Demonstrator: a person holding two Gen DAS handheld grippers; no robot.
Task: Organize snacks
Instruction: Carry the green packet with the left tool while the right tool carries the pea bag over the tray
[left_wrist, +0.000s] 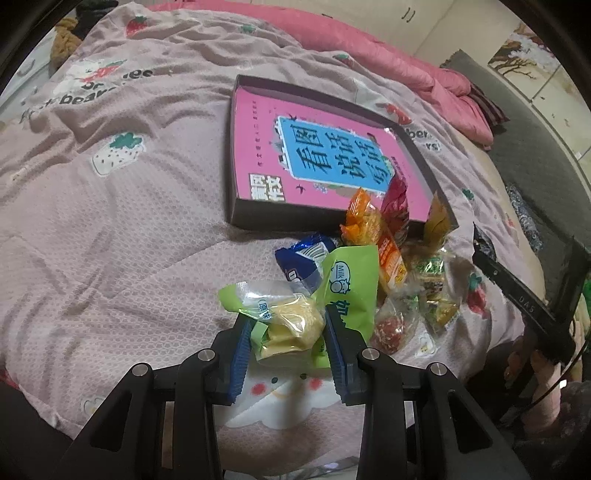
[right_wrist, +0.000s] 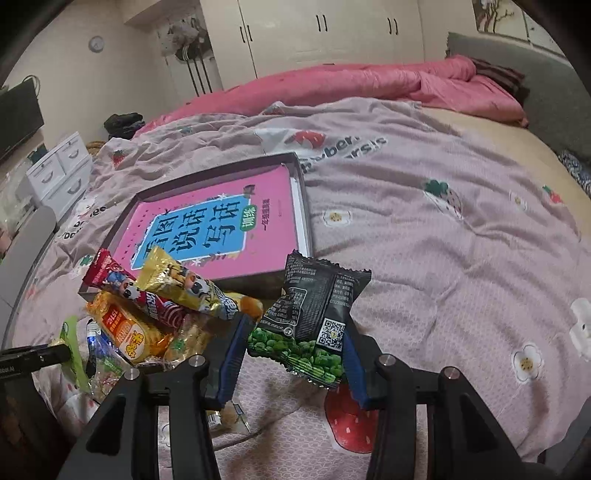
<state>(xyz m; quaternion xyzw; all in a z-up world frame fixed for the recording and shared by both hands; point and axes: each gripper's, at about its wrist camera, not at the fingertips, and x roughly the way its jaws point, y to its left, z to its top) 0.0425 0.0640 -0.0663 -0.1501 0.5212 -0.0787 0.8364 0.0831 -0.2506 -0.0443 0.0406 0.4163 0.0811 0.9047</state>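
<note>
My left gripper (left_wrist: 286, 323) is shut on a green and clear packet of yellow pastry (left_wrist: 288, 321), held above the bedspread. My right gripper (right_wrist: 295, 328) is shut on a black packet of green peas (right_wrist: 314, 314), also lifted off the bed. A pile of snack packets (left_wrist: 391, 266) lies just in front of a shallow dark box (left_wrist: 240, 210) that holds a pink book (left_wrist: 325, 155). In the right wrist view the same snack pile (right_wrist: 155, 306) sits to the left of my fingers, and the box (right_wrist: 303, 206) with the pink book (right_wrist: 218, 229) lies beyond it.
The pinkish strawberry-print quilt (right_wrist: 443, 240) covers the bed, with a rolled pink duvet (right_wrist: 369, 85) at the far side. White drawers (right_wrist: 59, 170) and wardrobes (right_wrist: 321, 33) stand beyond. The other gripper's black body (left_wrist: 524, 299) shows at the right of the left wrist view.
</note>
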